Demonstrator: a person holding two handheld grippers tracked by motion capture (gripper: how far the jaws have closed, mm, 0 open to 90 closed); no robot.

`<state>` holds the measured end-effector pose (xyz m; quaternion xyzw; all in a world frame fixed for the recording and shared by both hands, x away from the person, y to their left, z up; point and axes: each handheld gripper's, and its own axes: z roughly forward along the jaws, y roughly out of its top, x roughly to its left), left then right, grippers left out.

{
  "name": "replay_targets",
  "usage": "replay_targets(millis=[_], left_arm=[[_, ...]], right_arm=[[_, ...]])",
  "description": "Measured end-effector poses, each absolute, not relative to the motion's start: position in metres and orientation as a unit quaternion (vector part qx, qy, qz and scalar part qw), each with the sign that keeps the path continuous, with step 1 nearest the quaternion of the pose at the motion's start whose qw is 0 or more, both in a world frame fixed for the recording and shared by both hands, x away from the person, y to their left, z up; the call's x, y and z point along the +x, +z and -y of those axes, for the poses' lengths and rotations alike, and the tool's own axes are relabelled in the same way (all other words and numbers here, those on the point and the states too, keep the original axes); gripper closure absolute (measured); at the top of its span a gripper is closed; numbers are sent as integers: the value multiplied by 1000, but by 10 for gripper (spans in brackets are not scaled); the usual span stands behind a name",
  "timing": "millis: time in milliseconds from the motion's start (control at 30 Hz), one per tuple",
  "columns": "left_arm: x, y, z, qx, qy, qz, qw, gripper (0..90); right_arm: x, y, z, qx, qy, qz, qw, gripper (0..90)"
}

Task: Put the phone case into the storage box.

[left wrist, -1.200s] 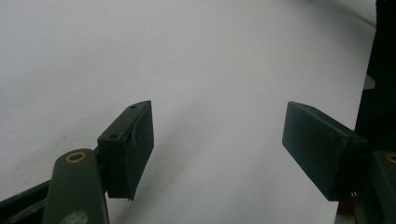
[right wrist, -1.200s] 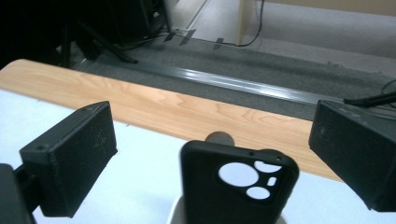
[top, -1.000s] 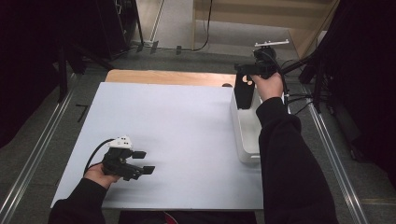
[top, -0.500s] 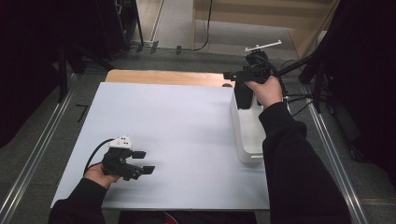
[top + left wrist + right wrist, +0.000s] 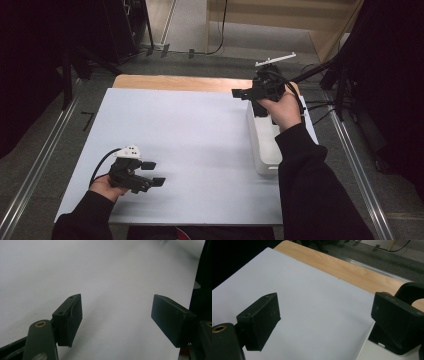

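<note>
Left tongs (image 5: 152,172) are seen at lower left of the high view, held in a hand (image 5: 107,186) low over the white sheet-covered surface (image 5: 190,145). The jaws are spread apart with nothing between them; in the left gripper view (image 5: 116,315) only bare white sheet is seen in the gap.

Right tongs (image 5: 240,93) are seen at upper right of the high view, gripped by the other hand (image 5: 285,112) above the far end of a white rectangular plastic tray (image 5: 267,150). The jaws are parted and empty, pointed toward frame left. In the right gripper view (image 5: 323,315) white sheet is seen between the jaws, and a strip of light wooden tabletop (image 5: 352,272) is seen beyond the sheet's far edge.

The tray is placed along the right edge of the sheet, mid-right of the high view, partly covered by a dark sleeve (image 5: 315,190). A small black object (image 5: 384,338) is seen at lower right of the right gripper view, resting at the tray's white rim; what it is cannot be told.

Grey floor and metal rails (image 5: 30,180) are seen on both sides of the surface.
</note>
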<state>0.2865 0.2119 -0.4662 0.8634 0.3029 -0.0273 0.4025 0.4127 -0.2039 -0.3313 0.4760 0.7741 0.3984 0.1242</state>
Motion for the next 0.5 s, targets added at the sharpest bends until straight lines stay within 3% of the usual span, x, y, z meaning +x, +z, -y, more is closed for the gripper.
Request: replay_targets(millis=[500], left_arm=[[287,-466,-212,862,-28,-304,404,246]], right_arm=[[380,-351,200,434,413,-795,100,69]])
